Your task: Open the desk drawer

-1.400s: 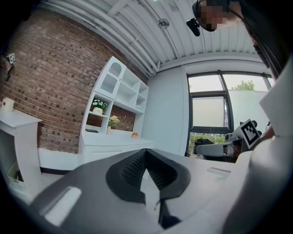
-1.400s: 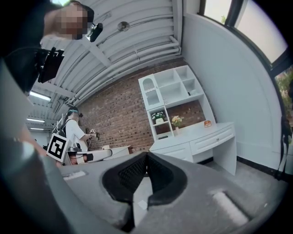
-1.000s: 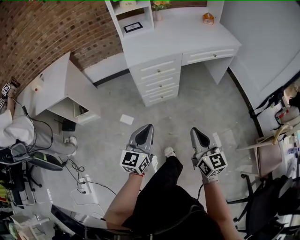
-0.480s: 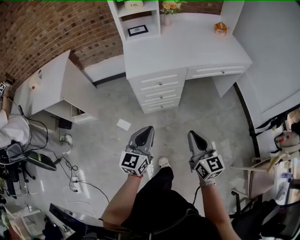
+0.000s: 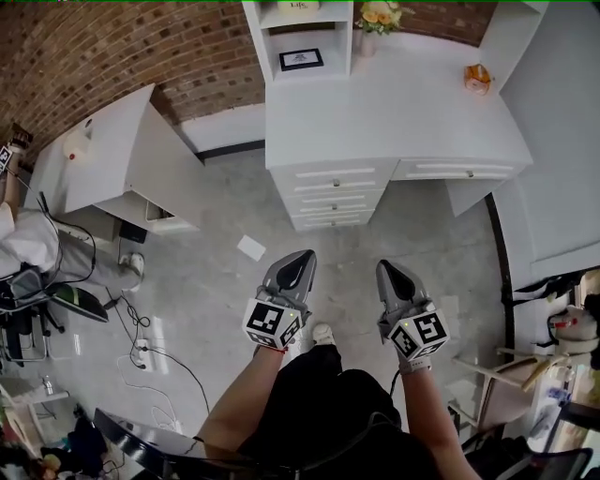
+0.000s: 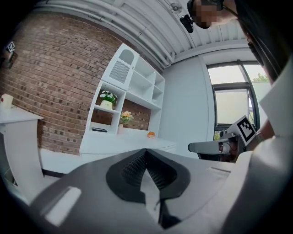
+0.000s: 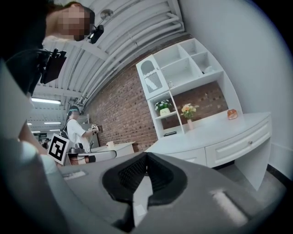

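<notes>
The white desk [image 5: 394, 112] stands ahead of me against the brick wall, with a stack of closed drawers [image 5: 336, 195] on its left side and one wide closed drawer [image 5: 459, 171] over the knee space. Both grippers hover above the floor, well short of the desk. My left gripper [image 5: 301, 254] is shut with nothing in it, and so is my right gripper [image 5: 386, 266]. In the left gripper view the shut jaws [image 6: 145, 151] point at the desk [image 6: 123, 144]. The right gripper view shows its tip [image 7: 146, 154] and the wide drawer [image 7: 238, 144] beyond it.
A second white desk [image 5: 112, 150] stands at the left, with a person [image 5: 23, 244] beside it. A paper scrap [image 5: 250, 247] and cables with a power strip [image 5: 141, 352] lie on the floor. An orange object [image 5: 478, 78], a flower vase [image 5: 375, 14] and a frame [image 5: 302, 59] sit on the desk.
I have stepped closer to the desk, which now looks larger and nearer. Both grippers stayed shut and level in front of me.
</notes>
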Demonstrator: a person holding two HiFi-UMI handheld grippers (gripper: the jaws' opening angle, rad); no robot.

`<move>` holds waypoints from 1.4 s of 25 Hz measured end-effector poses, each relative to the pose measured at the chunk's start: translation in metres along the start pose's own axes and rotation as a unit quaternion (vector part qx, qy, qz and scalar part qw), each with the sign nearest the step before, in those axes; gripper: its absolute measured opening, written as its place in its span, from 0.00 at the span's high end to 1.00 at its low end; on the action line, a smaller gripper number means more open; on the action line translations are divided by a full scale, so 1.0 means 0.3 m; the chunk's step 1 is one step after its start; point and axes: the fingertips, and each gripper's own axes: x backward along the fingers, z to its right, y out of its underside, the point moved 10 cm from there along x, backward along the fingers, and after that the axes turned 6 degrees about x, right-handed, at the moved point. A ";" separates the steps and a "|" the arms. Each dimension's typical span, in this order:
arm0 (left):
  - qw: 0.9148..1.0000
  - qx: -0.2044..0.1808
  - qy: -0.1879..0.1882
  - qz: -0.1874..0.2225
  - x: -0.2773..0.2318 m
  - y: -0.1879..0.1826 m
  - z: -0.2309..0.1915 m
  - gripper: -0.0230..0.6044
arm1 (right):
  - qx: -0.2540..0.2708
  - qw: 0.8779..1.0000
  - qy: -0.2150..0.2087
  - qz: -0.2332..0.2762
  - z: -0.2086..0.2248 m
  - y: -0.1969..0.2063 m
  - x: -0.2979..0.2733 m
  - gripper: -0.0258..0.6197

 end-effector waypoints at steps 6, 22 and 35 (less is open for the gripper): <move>1.000 -0.005 -0.003 0.014 -0.080 -0.038 -0.046 0.97 | -0.005 1.000 -0.025 -0.007 0.028 0.012 -0.113 0.96; 0.997 0.025 -0.076 0.024 -0.212 0.007 -0.229 0.97 | -0.011 0.994 -0.100 -0.043 0.140 0.061 -0.471 0.96; 0.995 0.034 -0.088 0.009 -0.364 0.094 -0.332 0.97 | -0.020 0.990 -0.122 -0.061 0.243 0.144 -0.638 0.96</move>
